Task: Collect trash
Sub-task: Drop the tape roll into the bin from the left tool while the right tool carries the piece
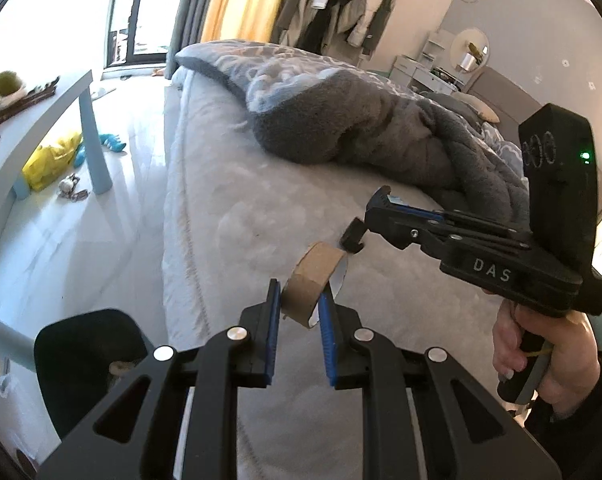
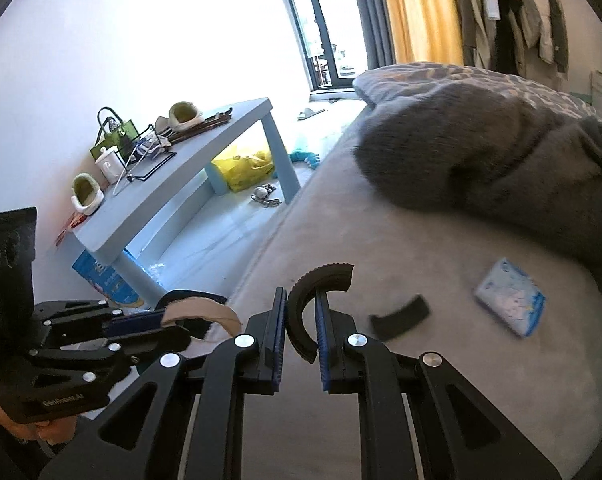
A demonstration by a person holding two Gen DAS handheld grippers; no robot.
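We count 2 grippers over the bed (image 1: pixel 261 216), each clamped on 1 piece of trash. In the left wrist view our left gripper (image 1: pixel 299 308) has its fingers narrowed on 1 brown cardboard tape core (image 1: pixel 309 280), pinched across its ring wall between the 2 blue pads (image 1: pixel 328 320) and held clear above the pale sheet. The right gripper (image 1: pixel 355 236) reaches in from the right of that view, gripped by 1 hand (image 1: pixel 541 360), with a small black piece at its tip just beside the core. The right wrist view shows what that piece is: the right gripper's fingers are drawn close on 1 curved black plastic fragment (image 2: pixel 313 300), a ridged arc standing up between the pads. There the left gripper (image 2: pixel 169 320) sits low at the left with the core showing as a tan curve. Still lying on the sheet we count 2 things: 1 second black curved piece (image 2: pixel 401 317), blurred, just right of the right gripper, and 1 white-and-blue tissue packet (image 2: pixel 511 297) further right, apart from it. 1 grey blanket (image 2: pixel 501 160) is heaped behind them. Beside the bed stands 1 pale blue table (image 2: pixel 205 148) carrying 2 green slippers (image 2: pixel 86 194) among other clutter, with 1 yellow bag (image 2: pixel 245 168) on the floor beneath it.
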